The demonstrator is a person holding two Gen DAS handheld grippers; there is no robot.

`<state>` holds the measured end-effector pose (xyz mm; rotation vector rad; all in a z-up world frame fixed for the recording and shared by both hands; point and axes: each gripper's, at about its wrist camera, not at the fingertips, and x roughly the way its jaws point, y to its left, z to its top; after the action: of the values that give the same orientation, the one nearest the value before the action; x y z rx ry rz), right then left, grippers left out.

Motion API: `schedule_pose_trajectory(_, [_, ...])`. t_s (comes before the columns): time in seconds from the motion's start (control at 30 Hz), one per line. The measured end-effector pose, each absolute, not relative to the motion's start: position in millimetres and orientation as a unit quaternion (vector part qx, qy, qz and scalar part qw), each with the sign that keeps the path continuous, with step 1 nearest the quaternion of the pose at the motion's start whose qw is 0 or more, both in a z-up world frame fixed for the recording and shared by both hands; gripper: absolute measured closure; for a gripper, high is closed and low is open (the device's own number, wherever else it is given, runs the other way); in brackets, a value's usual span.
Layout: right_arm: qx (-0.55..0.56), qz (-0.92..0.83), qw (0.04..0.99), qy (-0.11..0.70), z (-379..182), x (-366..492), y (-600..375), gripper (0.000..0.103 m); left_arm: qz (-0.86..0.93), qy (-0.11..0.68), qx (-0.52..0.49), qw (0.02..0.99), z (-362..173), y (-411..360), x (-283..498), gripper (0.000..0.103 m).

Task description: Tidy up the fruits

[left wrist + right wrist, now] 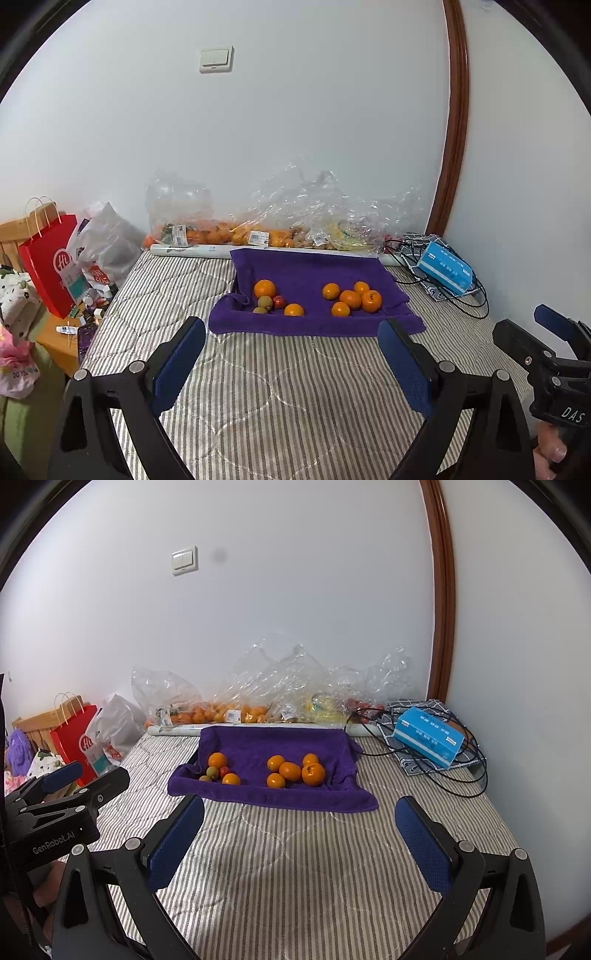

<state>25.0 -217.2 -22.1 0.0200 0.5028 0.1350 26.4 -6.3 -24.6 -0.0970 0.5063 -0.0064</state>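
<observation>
Both hand-held grippers are held spread wide and empty above the striped bed (258, 387): the left hand-held gripper (291, 332) and the right hand-held gripper (299, 810). Ahead of them a purple towel (314, 269) is laid, on which two groups of fruits are seen: five oranges (351, 297) right, a mixed cluster (275, 301) left.
</observation>
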Motion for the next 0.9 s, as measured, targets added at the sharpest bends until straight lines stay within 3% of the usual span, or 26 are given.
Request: schedule_pose_trajectory(0.9, [0.009, 0.067, 0.967, 0.246, -19.5, 25.9, -218.3, 0.001, -0.004, 0.249, -0.047, 0.967, -23.6, -3.8, 27.8, 0.008])
